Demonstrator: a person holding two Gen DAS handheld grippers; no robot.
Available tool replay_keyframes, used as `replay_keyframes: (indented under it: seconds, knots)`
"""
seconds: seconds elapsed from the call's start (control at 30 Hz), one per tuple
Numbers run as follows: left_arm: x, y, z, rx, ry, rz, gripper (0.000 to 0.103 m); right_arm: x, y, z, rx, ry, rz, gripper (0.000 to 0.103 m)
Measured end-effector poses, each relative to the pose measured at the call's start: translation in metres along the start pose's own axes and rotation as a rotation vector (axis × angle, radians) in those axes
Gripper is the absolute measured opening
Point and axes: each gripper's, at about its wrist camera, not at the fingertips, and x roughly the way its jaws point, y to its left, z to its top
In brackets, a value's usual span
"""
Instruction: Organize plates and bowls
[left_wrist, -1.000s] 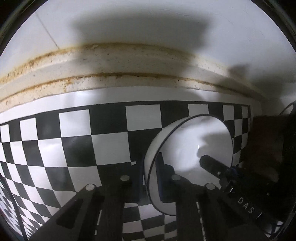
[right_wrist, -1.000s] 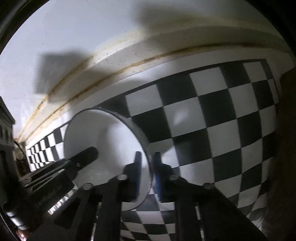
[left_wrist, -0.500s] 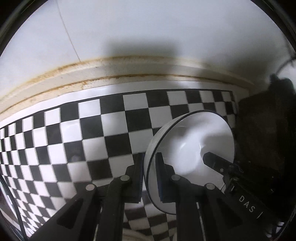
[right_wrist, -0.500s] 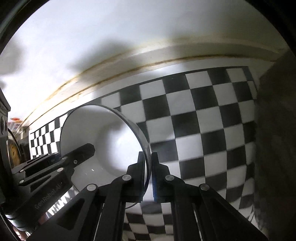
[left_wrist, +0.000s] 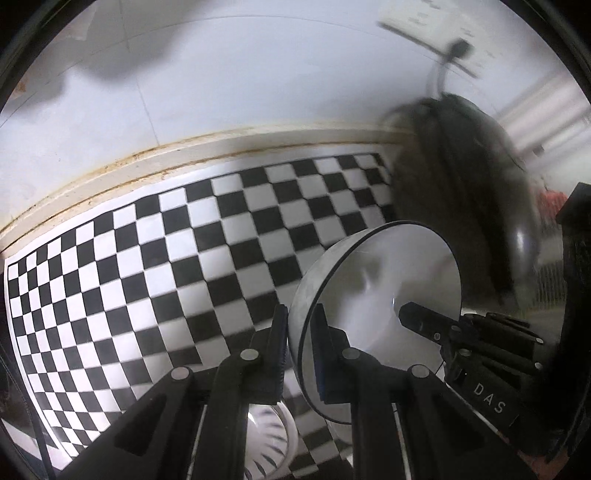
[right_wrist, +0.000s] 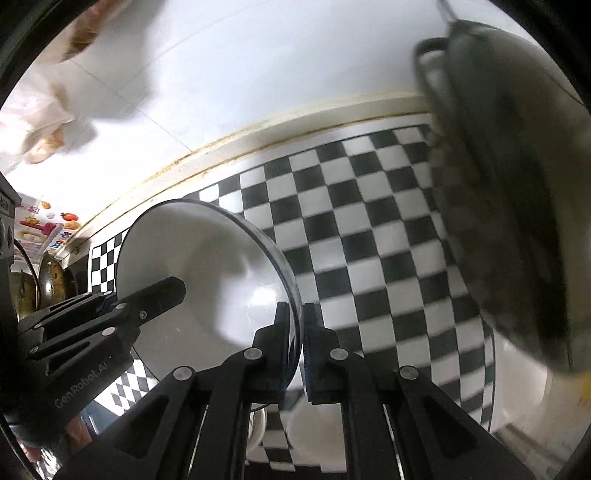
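**Both grippers carry one bowl by its rim**

Left wrist view: the left gripper (left_wrist: 300, 339) pinches the rim of the white round ceramic bowl with a thin dark rim line (left_wrist: 384, 280), one finger outside the wall, one inside. The bowl is tilted on edge, opening facing right, held above the black-and-white checkered mat (left_wrist: 155, 266). The right gripper (left_wrist: 417, 317) reaches in from the right at the opposite rim; its closure can't be read here. To do this well, I judge both clamps should stay level with each other so the bowl doesn't twist, and it should come down slowly over the stack. The ribbed white dish (left_wrist: 269, 439) below is mostly hidden by the fingers. The dark rounded pan (left_wrist: 472, 192) on the right is motion-blurred.

Right wrist view: the right gripper (right_wrist: 299, 343) is clamped on the near rim of the bowl (right_wrist: 207, 273), jaws nearly together. The left gripper (right_wrist: 162, 291) shows at the far rim. White crockery (right_wrist: 314, 424) underneath is cut off; type unclear. The pan (right_wrist: 509, 206) is blurred. Stickers at far left are too small to read.
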Motion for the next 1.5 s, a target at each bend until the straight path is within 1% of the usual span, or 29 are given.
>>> replay_keyframes:
  seconds: [0.13,0.23,0.3,0.43,0.57,0.77,0.93,1.1,1.13,1.2,1.43,1.5]
  knots:
    - [0.000,-0.021,-0.030,0.051,0.018,-0.025,0.010,-0.020,-0.015,-0.046,0.045,-0.016,-0.011,0.008]
    - [0.005,-0.035,-0.055,0.086,0.047,-0.036,0.010,-0.025,-0.028,-0.080,0.076,-0.008,-0.024,0.008]
    - [0.013,-0.042,-0.070,0.101,0.074,-0.043,0.010,-0.021,-0.037,-0.100,0.097,0.009,-0.033,0.008]
    - [0.037,-0.052,-0.092,0.100,0.140,-0.054,0.010,-0.001,-0.057,-0.124,0.138,0.051,-0.034,0.008]
    - [0.064,-0.059,-0.112,0.099,0.194,-0.029,0.010,0.020,-0.071,-0.137,0.139,0.084,-0.038,0.008]
    - [0.093,-0.057,-0.128,0.043,0.248,-0.001,0.010,0.057,-0.084,-0.138,0.106,0.144,-0.028,0.008]
    - [0.098,-0.059,-0.128,0.024,0.232,0.040,0.010,0.070,-0.089,-0.136,0.080,0.156,-0.019,0.008]
    - [0.098,-0.061,-0.125,0.013,0.214,0.071,0.010,0.082,-0.088,-0.131,0.052,0.192,-0.021,0.008]
    - [0.097,-0.062,-0.125,0.012,0.210,0.080,0.010,0.083,-0.088,-0.130,0.052,0.194,-0.012,0.011]
    - [0.098,-0.063,-0.124,0.005,0.206,0.093,0.010,0.082,-0.089,-0.126,0.048,0.191,-0.005,0.013]
    - [0.100,-0.062,-0.125,0.004,0.211,0.113,0.010,0.080,-0.090,-0.122,0.044,0.212,0.015,0.013]
    - [0.100,-0.061,-0.124,-0.004,0.214,0.113,0.010,0.075,-0.092,-0.121,0.040,0.206,0.022,0.015]
